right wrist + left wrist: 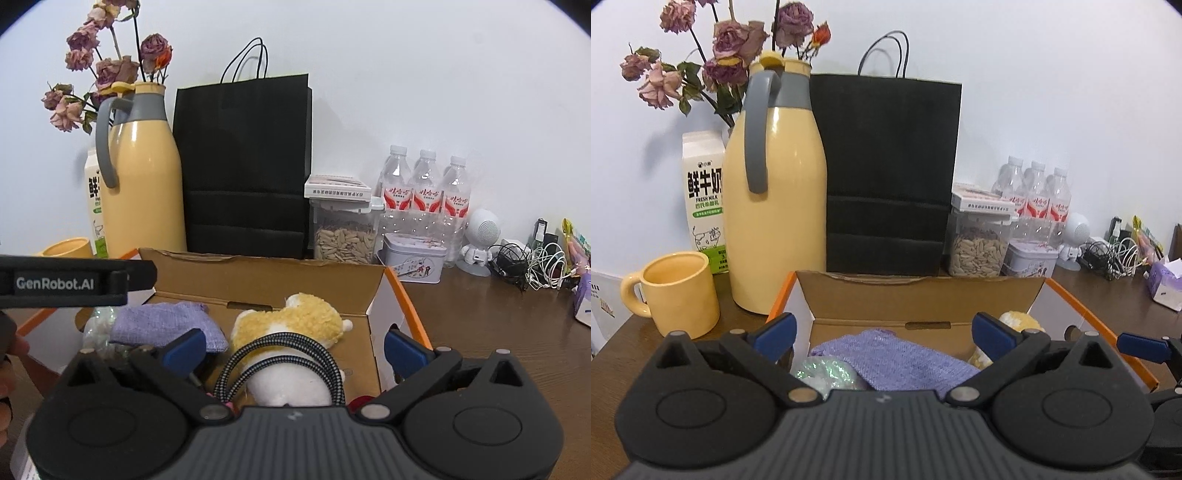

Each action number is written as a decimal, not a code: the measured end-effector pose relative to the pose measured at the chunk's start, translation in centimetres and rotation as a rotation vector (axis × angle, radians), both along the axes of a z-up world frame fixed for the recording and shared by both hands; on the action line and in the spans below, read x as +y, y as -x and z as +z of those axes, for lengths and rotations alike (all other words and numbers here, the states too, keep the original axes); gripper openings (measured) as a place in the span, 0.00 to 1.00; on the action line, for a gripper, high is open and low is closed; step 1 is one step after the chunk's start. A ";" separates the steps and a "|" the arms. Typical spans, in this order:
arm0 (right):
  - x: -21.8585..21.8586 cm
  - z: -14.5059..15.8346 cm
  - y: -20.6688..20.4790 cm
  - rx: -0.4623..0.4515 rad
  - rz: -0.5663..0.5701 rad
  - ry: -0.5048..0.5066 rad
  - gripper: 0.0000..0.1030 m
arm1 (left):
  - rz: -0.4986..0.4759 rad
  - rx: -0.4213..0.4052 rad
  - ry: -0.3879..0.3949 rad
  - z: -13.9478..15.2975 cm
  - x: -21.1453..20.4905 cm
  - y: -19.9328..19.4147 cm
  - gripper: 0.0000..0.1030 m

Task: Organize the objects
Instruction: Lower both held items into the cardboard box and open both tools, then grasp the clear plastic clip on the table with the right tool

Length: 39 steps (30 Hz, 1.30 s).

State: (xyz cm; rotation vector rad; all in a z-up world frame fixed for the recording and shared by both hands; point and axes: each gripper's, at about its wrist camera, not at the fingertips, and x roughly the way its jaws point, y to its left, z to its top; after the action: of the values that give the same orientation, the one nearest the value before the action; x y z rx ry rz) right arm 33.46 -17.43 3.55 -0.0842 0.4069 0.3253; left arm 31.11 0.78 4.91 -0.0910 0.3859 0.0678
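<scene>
An open cardboard box (923, 295) with orange edges sits on the brown table; it also shows in the right wrist view (266, 277). Inside lie a purple knitted pouch (894, 362) (166, 321), an iridescent bundle (827, 373), a yellow and white plush toy (295, 325) (1019, 321) and a looped braided cable (280, 343). My left gripper (884, 332) is open and empty above the box's near side. My right gripper (293, 347) is open and empty over the plush and cable.
Behind the box stand a yellow thermos jug (772, 206), a black paper bag (890, 173), a milk carton (703, 199), a yellow mug (679, 291), a seed jar (979, 247), a tin (413, 262), water bottles (424, 192) and tangled cables (532, 262).
</scene>
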 end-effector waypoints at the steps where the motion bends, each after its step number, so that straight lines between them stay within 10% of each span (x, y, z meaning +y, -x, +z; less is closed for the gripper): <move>1: -0.1 0.1 0.2 -0.004 0.001 -0.002 1.00 | 0.001 -0.008 0.002 0.1 0.0 0.3 1.00; 18: -3.9 1.1 7.1 -0.085 0.044 -0.013 1.00 | -0.005 -0.092 -0.008 0.0 0.9 9.3 1.00; 39: -7.7 -2.5 12.8 0.077 0.051 0.046 1.00 | -0.041 0.031 -0.010 -3.3 0.3 15.4 1.00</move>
State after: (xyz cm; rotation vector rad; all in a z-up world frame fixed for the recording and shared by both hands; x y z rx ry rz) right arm 20.62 -25.10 1.05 -0.1275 0.4886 0.3704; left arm 15.71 1.06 1.61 -0.0721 0.4181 0.0308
